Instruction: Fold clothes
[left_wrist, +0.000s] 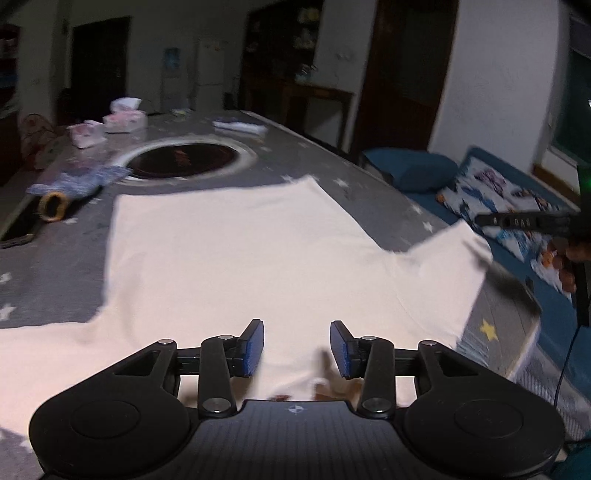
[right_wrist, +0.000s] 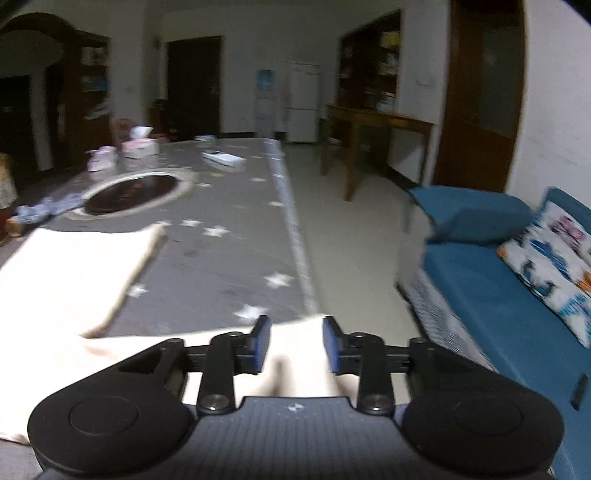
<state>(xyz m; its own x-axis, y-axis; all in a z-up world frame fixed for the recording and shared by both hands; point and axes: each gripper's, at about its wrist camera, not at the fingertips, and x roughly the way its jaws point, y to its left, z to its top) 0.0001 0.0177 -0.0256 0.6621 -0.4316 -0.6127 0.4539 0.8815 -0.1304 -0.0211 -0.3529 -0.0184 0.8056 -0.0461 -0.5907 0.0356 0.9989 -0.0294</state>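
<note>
in my left view the left tool (left_wrist: 297, 349) has its blue pads apart, over the near edge of the cream shirt (left_wrist: 236, 254) lying flat on the grey star desk (left_wrist: 369, 173). i should pinch only the edge. the collar is hidden under the tool.

in my right view the right tool (right_wrist: 296, 343) is apart too, with the sleeve (right_wrist: 299, 354) between the pads. blur hides if they touch.

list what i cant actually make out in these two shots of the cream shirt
- Shirt collar: left wrist view, hidden behind the left claw body.
- Right sleeve tip: right wrist view, blurred between the right claw fingers; contact unclear.
- Left sleeve: cut off by the left wrist view's edge.
</note>
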